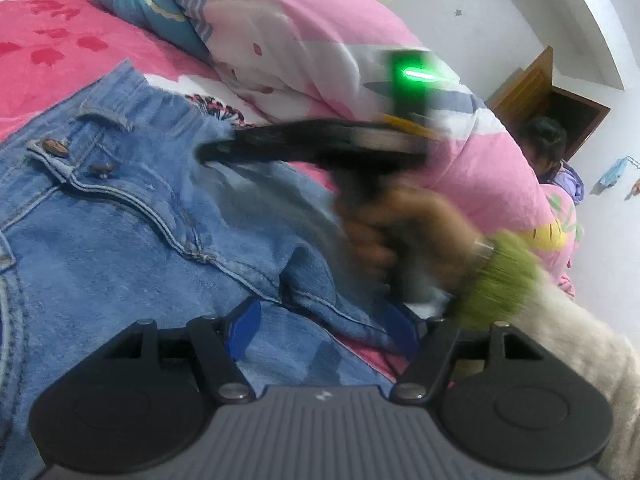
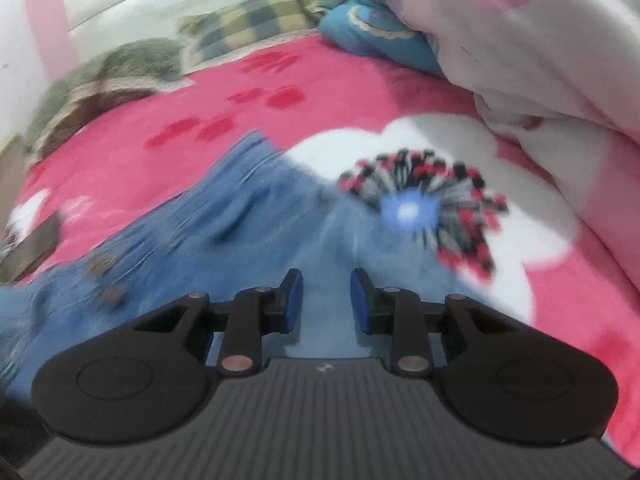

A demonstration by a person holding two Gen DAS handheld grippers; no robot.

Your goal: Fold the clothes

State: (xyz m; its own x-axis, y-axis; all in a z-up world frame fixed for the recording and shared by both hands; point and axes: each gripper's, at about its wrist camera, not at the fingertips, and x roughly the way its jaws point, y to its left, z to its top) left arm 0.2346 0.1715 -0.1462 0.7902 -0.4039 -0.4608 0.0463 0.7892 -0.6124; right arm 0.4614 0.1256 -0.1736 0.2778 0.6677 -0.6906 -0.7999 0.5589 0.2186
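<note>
In the left wrist view, motion blur smears the right hand-held gripper, so whether its black fingers are parted or pinching the blue denim jeans cannot be told. The hand on its grip and the fuzzy green cuff are blurred too. The jeans run off the left edge and under the left hand-held gripper, whose right blue pad is partly hidden by a denim fold. The whole right wrist view is soft: the jeans' buttons are brown smudges, and the checked cushion lacks detail.
</note>
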